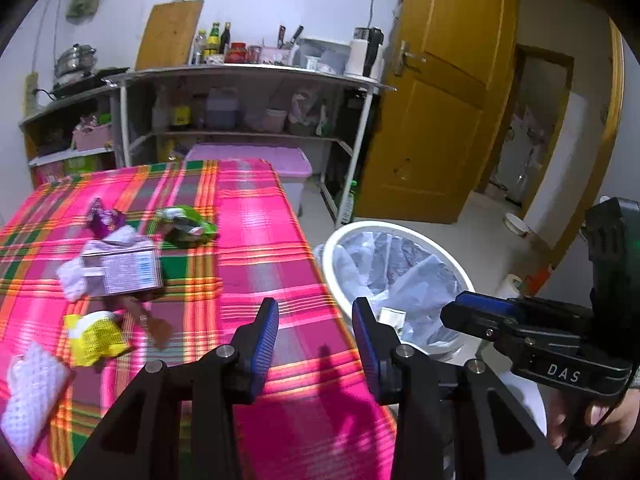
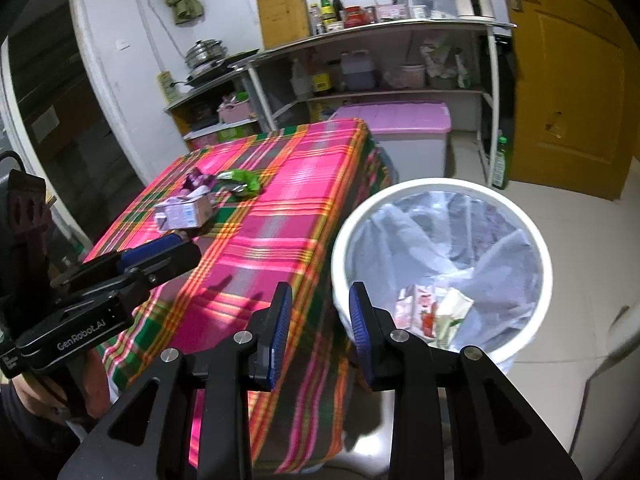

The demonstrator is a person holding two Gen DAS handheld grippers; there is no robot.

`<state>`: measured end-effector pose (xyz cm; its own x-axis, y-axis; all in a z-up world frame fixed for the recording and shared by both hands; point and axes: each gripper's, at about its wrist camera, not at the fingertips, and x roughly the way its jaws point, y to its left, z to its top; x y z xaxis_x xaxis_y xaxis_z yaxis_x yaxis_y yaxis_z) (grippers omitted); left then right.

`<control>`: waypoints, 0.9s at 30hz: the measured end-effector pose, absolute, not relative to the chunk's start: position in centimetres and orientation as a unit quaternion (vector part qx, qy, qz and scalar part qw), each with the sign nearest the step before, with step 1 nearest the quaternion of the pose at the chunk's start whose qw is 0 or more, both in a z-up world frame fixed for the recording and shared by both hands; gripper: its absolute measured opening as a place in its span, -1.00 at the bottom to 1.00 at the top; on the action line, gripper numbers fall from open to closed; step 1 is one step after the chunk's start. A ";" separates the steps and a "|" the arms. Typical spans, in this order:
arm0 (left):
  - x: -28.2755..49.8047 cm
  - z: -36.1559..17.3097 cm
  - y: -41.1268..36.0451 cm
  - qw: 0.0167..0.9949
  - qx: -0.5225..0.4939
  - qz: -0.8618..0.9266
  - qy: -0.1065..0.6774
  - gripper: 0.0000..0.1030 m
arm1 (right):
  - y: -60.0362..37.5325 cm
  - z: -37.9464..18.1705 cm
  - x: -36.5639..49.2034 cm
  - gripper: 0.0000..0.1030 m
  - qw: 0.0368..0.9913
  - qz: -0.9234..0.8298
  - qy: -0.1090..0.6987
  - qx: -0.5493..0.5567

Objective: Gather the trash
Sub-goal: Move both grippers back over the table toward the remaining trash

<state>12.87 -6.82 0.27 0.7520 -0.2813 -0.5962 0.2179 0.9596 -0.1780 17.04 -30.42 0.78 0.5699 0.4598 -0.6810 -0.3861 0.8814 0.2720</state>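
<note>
Both grippers hang empty over the near corner of the tabletop (image 1: 256, 216), beside the white bin (image 2: 440, 188) with its clear liner. The left gripper (image 1: 316, 332) has its jaws parted with nothing but plaid cloth showing between them; the right gripper (image 2: 320, 320) has its jaws parted a little less, also bare. A couple of wrappers (image 2: 432, 312) already lie at the bottom of the bin, so the job looks partly done.

What is left sits on the cloth toward the left: a small printed carton (image 1: 120, 268), a green wrapper (image 1: 188, 226) beyond it, a purple wrapper (image 1: 102, 220) to its left, a yellow wrapper (image 1: 96, 336) near the front edge, a brown wrapper (image 1: 146, 320) between carton and yellow one, and a white quilted tissue (image 1: 32, 392) nearest the left gripper's side.

All of it looks featherlight. The carton should be the stiffest, though likely empty and easy to crush; its long axis runs roughly left to right across the table, so pinching across its short sides seems the surest hold. The foil wrappers look crinkly and slick, best taken on a raised fold rather than flat against the cloth. The green one lies stretched on a diagonal, its narrow end pointing away to the left. The tissue is soft and would bunch up in any grip, with no real direction to speak of
</note>
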 end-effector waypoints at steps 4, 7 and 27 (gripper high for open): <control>11.5 0.7 -4.9 0.941 -0.048 -0.117 0.315 -0.26 | -29.0 1.1 16.6 -0.39 0.882 0.253 0.395 0.038; 10.6 0.7 -3.6 0.943 -0.050 -0.102 0.312 -0.26 | -28.1 1.2 16.3 -0.39 0.880 0.264 0.395 0.033; 6.9 -0.5 4.8 0.948 -0.063 -0.005 0.313 -0.26 | -20.9 1.3 15.7 -0.23 0.857 0.333 0.394 -0.010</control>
